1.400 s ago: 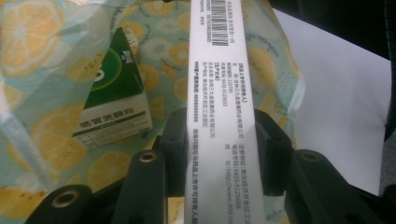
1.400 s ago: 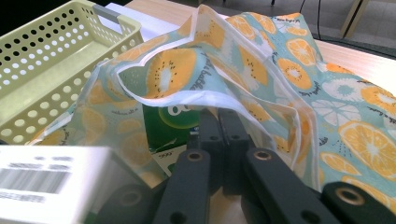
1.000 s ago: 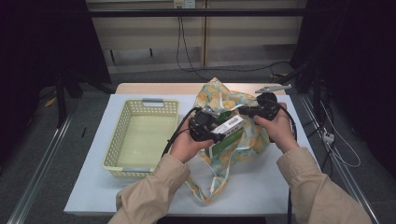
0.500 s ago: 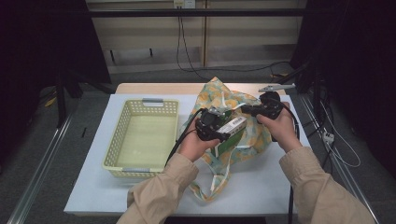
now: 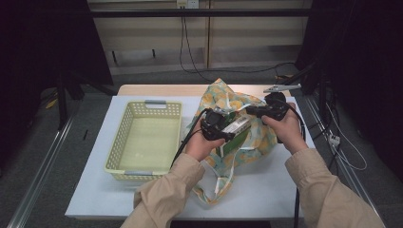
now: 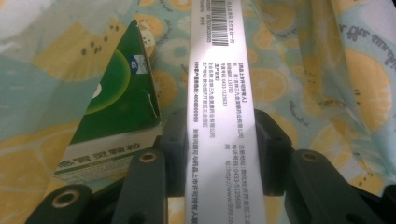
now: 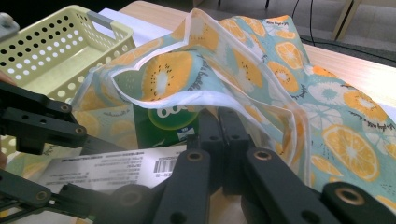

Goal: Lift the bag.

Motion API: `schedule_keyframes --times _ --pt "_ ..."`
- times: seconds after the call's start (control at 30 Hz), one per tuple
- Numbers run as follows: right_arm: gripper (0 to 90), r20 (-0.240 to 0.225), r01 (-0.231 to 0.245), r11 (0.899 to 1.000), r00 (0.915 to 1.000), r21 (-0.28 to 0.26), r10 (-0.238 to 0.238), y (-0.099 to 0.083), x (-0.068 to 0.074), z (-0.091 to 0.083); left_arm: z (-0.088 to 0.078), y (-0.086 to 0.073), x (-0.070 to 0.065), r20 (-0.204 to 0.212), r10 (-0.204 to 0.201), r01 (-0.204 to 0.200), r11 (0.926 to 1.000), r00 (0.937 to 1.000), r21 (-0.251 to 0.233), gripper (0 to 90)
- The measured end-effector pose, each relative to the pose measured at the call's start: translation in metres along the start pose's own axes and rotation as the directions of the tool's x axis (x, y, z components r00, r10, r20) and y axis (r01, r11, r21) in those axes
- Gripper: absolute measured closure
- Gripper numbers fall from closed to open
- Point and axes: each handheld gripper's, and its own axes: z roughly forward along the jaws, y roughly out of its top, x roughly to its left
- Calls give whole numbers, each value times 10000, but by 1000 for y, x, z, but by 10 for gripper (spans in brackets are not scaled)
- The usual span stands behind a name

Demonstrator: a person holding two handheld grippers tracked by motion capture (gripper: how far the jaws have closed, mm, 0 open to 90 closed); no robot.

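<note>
A: What has changed in the last second?

B: The left gripper [image 5: 223, 127] has drifted a little from the basket side toward the bag mouth, carrying its box [image 5: 236, 127] with it. Its jaws are clamped on the long white side of that box [image 6: 215, 93], the one with the barcode. I'd judge the box is about to go into the bag, or has just come out.

A: And the right gripper [image 5: 259, 111]?

B: Its jaws are pinched together on the white-hemmed rim of the fruit-print bag [image 7: 261, 112], at two o'clock from the box, holding the mouth up.

A: Materials?

B: Glossy green-and-white cardboard, one corner dented; soft, crumpled cloth with orange slices [image 5: 228, 102]. At nine o'clock sits a rigid, perforated, pale yellow plastic basket [image 5: 124, 137], on the white table [image 5: 266, 185].
</note>
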Motion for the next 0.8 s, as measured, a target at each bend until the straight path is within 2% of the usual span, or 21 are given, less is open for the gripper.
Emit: schedule_keyframes --times 0.13,0.53,0.63,0.7,0.73,0.77,0.8 --pt "900 -2 -36 10000 10000 -12 36 0 0 0 3 2 -1 5 91 -91 9999 10000 78 623" --pt "900 25 -82 9999 10000 -72 82 0 -1 -3 25 12 3 -100 -96 95 9999 9999 -139 622" --pt "900 28 -102 9999 9999 -51 102 0 -1 -2 32 17 2 20 -121 122 9992 9999 -375 622" --pt "900 35 -108 9999 9999 -66 108 1 -1 -1 38 19 2 -98 -267 261 9981 9996 -565 621" --pt "900 17 -108 9999 9999 -86 109 1 -1 -1 42 20 2 19 -208 209 9973 9998 -707 617" --pt "900 21 -137 9999 9999 -104 137 1 -1 -1 45 20 2 57 -151 155 9971 9999 -749 570" --pt "900 18 -140 9999 9999 -99 140 1 -2 -1 46 19 1 -57 -215 210 9972 9998 -724 450"
